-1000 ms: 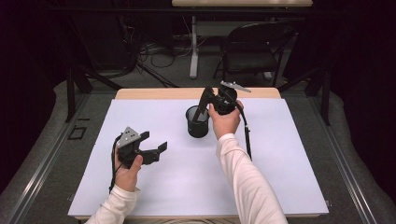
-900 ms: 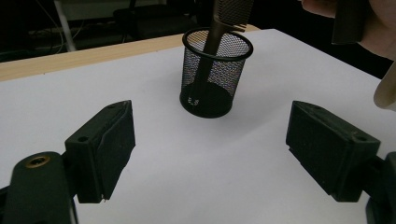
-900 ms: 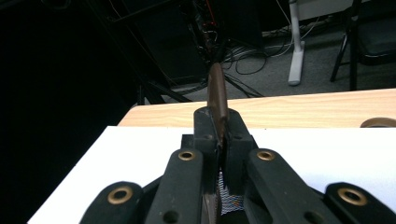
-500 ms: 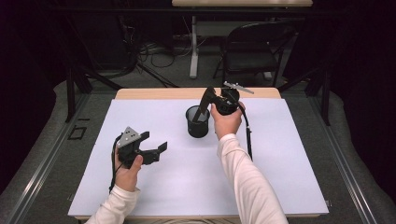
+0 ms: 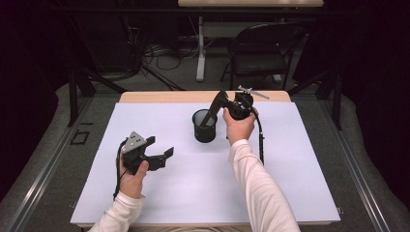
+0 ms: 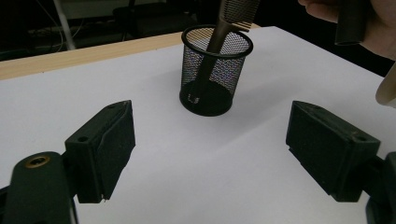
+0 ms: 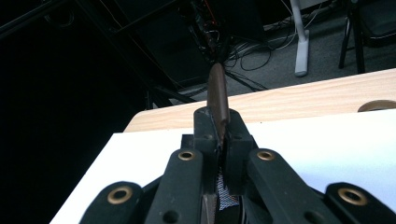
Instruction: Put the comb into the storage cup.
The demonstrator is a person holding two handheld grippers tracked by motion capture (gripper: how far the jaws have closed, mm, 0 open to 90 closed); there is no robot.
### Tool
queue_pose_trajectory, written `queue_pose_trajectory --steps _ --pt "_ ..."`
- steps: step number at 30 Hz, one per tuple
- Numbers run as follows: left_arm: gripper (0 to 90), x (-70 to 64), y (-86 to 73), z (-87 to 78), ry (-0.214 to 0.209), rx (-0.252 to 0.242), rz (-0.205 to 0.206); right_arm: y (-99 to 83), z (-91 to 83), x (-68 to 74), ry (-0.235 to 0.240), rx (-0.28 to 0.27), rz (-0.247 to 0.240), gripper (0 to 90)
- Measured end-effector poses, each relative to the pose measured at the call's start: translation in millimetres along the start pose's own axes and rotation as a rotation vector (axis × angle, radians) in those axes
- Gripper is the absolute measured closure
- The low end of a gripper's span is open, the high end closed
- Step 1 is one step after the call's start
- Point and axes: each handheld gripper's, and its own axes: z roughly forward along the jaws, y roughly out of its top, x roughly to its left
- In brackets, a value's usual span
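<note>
A black wire-mesh cup [image 5: 204,129] stands upright on the white table top [image 5: 290,183], near its far middle. A brown comb [image 5: 212,112] leans in the cup, handle end down near the bottom and teeth up. My right gripper [image 5: 221,98] is shut on the comb's upper part, just above and right of the cup. In the right gripper view the comb [image 7: 218,95] sticks out past the closed jaws of the right gripper [image 7: 219,135]. My left gripper [image 5: 160,146] is open at the table's left, holding nothing. The left gripper view shows the cup [image 6: 216,70] and comb [image 6: 219,32] beyond the left gripper [image 6: 210,149].
A wooden strip [image 5: 159,96] runs along the table's far edge. Behind it are a black chair [image 5: 263,53], a white post [image 5: 200,48] and floor cables. White surface lies free around the cup and in front of both hands.
My right gripper has shifted slightly to the right with the comb still in it. The left gripper has stayed where it was.
</note>
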Motion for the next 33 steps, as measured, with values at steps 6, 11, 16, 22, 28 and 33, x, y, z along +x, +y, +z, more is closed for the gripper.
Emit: queue_pose_trajectory --steps 6,11,16,22,28,33 --pt "16.0 -0.2 0.0 0.1 0.001 0.003 0.005 -0.6 -1.3 -6.3 0.011 -0.001 0.017 87.0" --pt "15.9 -0.8 -0.2 0.7 -0.001 0.001 0.007 -1.1 -2.9 -11.7 0.007 0.0 0.024 86.9" --pt "15.9 -0.7 -0.2 0.5 -0.001 0.001 0.007 -1.7 -3.7 -16.8 0.013 0.0 0.042 87.0" --pt "16.0 -0.7 -0.2 0.5 -0.001 0.001 0.008 -2.5 -4.2 -21.3 0.014 -0.002 0.06 86.9" --pt "15.9 -0.7 -0.3 0.9 -0.001 0.002 0.01 -2.3 -5.1 -24.0 0.019 0.004 0.064 86.7" --pt "16.0 -0.6 -0.3 0.9 -0.001 0.003 0.011 -2.2 -5.8 -24.9 0.015 0.009 0.06 86.3"
